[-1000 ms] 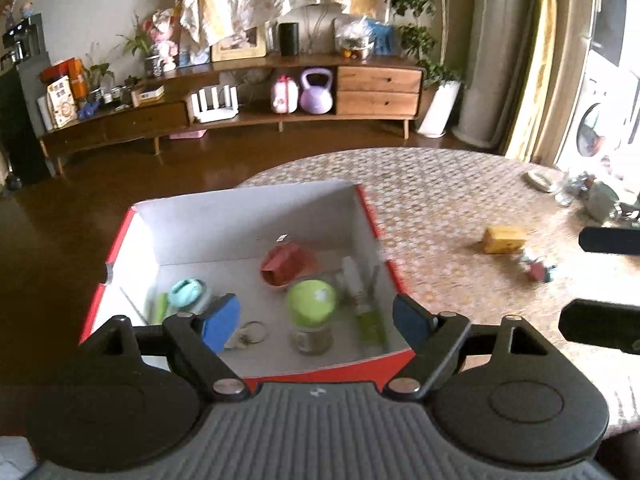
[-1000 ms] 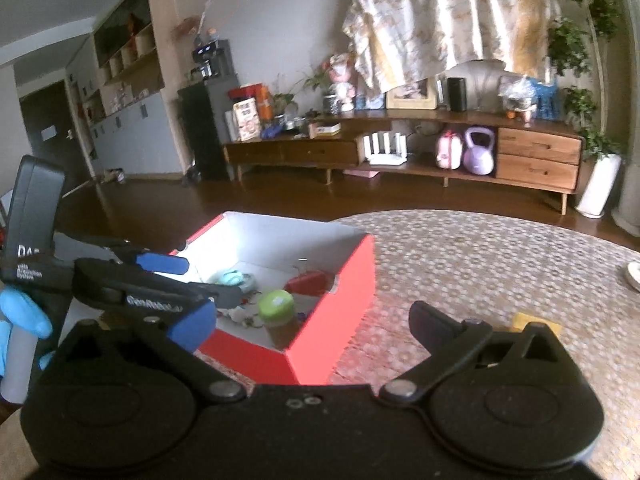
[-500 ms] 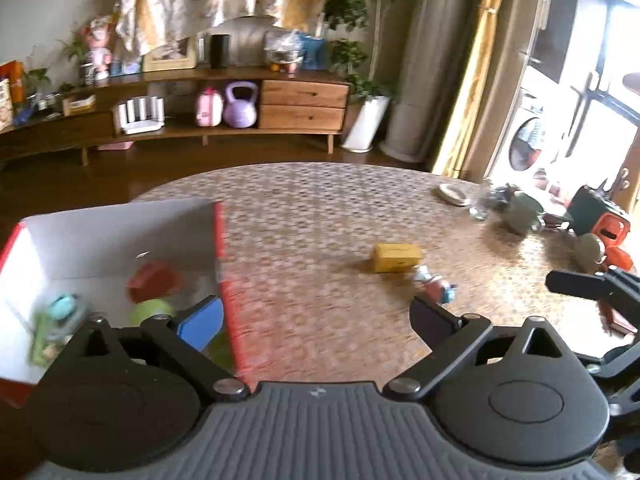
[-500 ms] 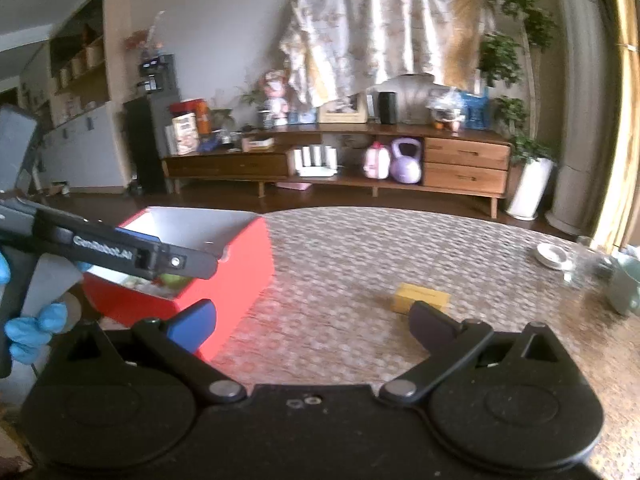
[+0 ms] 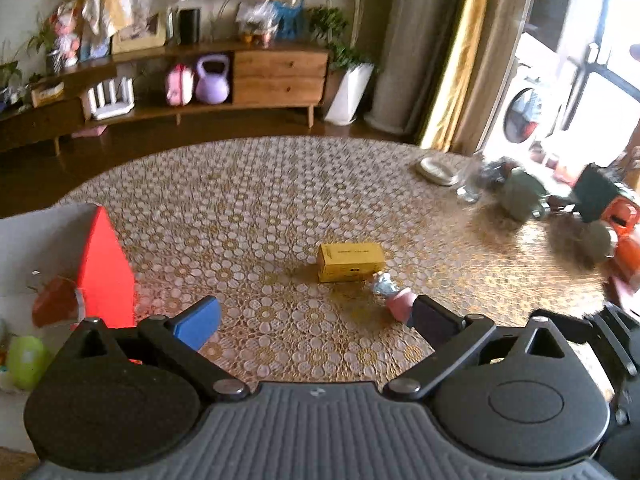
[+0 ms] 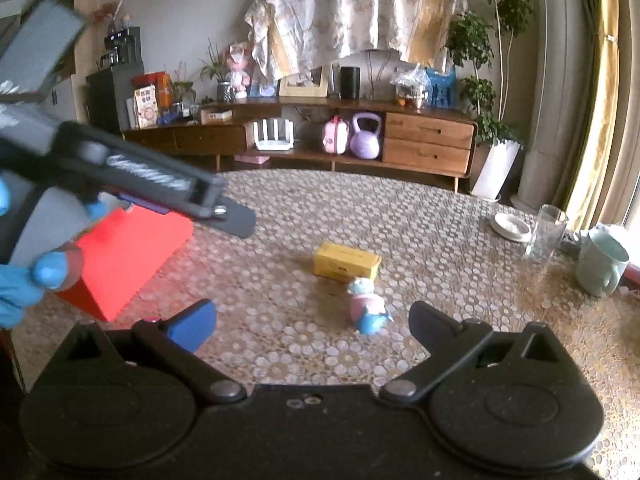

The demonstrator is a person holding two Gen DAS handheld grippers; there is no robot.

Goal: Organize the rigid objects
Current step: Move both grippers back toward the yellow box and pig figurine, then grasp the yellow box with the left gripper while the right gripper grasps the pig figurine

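Note:
A small yellow box (image 5: 350, 266) (image 6: 346, 266) lies mid-table with a pink and blue toy figure (image 5: 394, 296) (image 6: 366, 306) just in front of it. My left gripper (image 5: 316, 320) hovers short of them, its jaws opening with nothing between them. My right gripper (image 6: 314, 324) is open and bare, the figure lying ahead between its fingers' lines. The red cardboard box (image 5: 106, 272) (image 6: 128, 256) stands at the left; a red item (image 5: 54, 306) and a green one (image 5: 26, 360) lie inside. A blue-gloved hand (image 6: 24, 288) carries the left gripper above the box.
A glass (image 6: 546, 234), a pale green mug (image 6: 602, 264) and a white saucer (image 6: 510, 226) stand at the table's right side, with more clutter (image 5: 600, 204) beyond. The patterned tablecloth (image 5: 280, 208) covers a round table.
Both grippers swung right, away from the red box toward the yellow box and figure. The left gripper's jaws spread wider and left the box interior.

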